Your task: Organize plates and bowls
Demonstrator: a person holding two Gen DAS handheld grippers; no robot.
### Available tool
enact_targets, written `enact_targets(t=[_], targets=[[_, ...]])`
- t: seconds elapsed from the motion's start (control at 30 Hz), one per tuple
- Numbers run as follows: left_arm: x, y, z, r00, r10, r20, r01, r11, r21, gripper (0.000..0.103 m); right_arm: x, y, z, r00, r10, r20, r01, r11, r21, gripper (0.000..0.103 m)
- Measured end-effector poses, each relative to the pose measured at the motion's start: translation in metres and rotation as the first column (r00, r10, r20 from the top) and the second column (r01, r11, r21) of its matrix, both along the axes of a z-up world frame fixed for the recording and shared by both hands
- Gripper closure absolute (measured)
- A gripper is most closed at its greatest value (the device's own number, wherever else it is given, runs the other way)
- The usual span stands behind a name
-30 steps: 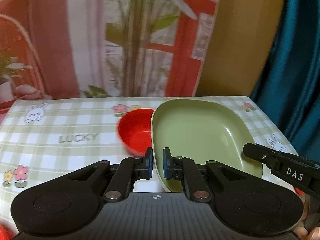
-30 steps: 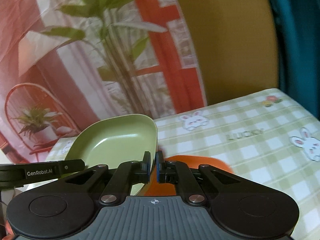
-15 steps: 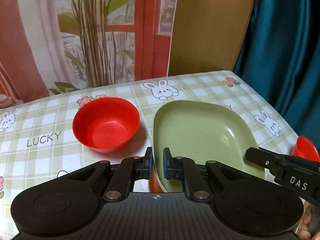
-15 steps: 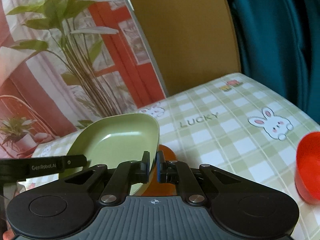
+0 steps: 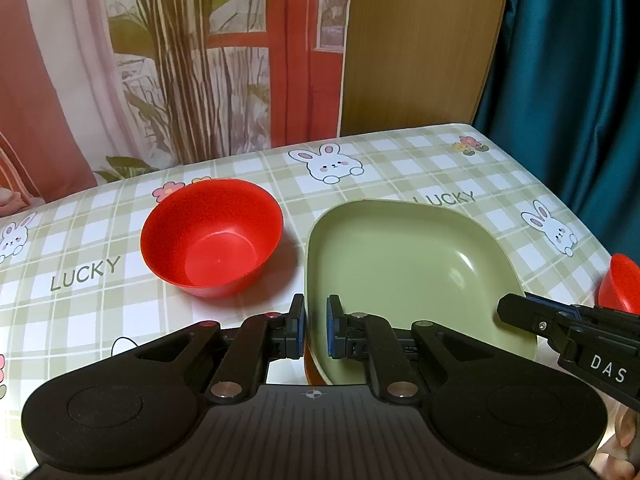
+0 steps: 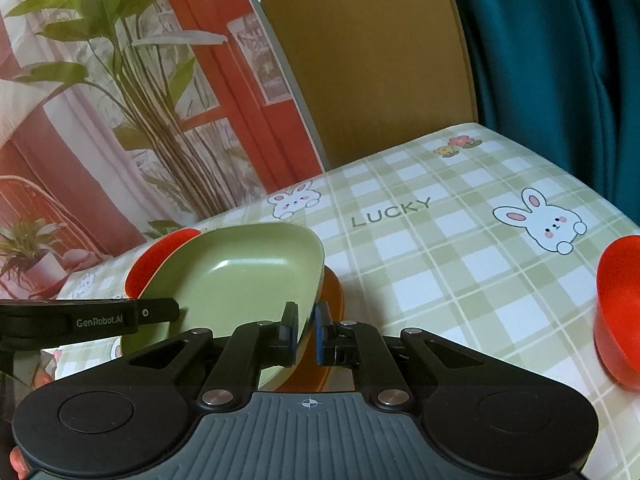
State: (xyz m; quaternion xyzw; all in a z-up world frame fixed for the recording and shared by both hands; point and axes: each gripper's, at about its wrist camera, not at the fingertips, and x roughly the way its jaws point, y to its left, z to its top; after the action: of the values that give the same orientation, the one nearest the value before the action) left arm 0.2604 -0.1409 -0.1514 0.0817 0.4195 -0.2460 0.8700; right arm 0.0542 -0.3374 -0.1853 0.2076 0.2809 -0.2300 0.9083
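The left gripper (image 5: pixel 316 330) is pinching the near rim of the green plate (image 5: pixel 408 268), its two blue-padded fingers narrowed to a slim gap with the rim wedged between them. The right gripper (image 6: pixel 306 334) is clamping the same plate (image 6: pixel 244 276) at another corner of the rim, jaws drawn nearly together on the edge. In the left view the right gripper's finger is reaching in from 4 o'clock across the plate's rim; in the right view the left gripper's finger is lying across the plate's 8 o'clock edge.

The plate is sitting tilted in the right view, its far corner raised, with an orange dish (image 6: pixel 332 296) showing directly beneath it at 5 o'clock. A sliver of that orange is also peeking out under the plate's near edge in the left view; whether the plate is resting on it cannot be told.

A red bowl (image 5: pixel 212 236) is standing upright on the tablecloth (image 5: pixel 400 168) at 9 o'clock from the plate, just beside it but apart. In the right view it (image 6: pixel 160 256) is showing behind the plate's left rim. A second red bowl (image 6: pixel 618 304) is lying well apart at 3 o'clock, cut by the frame edge; it (image 5: pixel 620 284) is also showing at the right edge of the left view.

Open cloth is stretching from 12 to 2 o'clock beyond the plate, out to the table's far edge, where a wooden panel (image 5: pixel 416 44) and teal curtain (image 5: pixel 568 72) are standing.
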Motion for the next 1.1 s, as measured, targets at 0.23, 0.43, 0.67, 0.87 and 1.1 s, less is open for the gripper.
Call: enact_targets(t=[0.23, 0.43, 0.67, 0.87, 1.1], targets=[[0.0, -0.004, -0.003, 1.0, -0.007, 0.01, 0.007, 1.0, 0.018, 0.092, 0.002, -0.001, -0.005, 1.0, 0.0, -0.015, 0.0, 1.0, 0.0, 0.095], [-0.001, -0.005, -0.007, 1.0, -0.012, 0.016, 0.012, 0.999, 0.032, 0.091, 0.004, -0.004, -0.009, 1.0, 0.0, -0.025, 0.0, 1.0, 0.001, 0.095], [-0.003, -0.008, -0.012, 0.999, -0.027, 0.034, 0.025, 0.998, 0.057, 0.09, 0.006, -0.004, -0.011, 0.999, 0.001, -0.036, -0.001, 1.0, 0.004, 0.095], [-0.004, -0.009, -0.017, 0.999, -0.035, 0.04, 0.032, 0.996, 0.079, 0.089, 0.006, -0.002, -0.012, 0.999, 0.004, -0.041, -0.004, 1.0, -0.016, 0.095], [-0.005, -0.009, -0.02, 0.998, -0.042, 0.051, 0.037, 0.994, 0.099, 0.089, 0.008, 0.001, -0.012, 0.999, 0.01, -0.052, -0.013, 0.999, -0.05, 0.095]])
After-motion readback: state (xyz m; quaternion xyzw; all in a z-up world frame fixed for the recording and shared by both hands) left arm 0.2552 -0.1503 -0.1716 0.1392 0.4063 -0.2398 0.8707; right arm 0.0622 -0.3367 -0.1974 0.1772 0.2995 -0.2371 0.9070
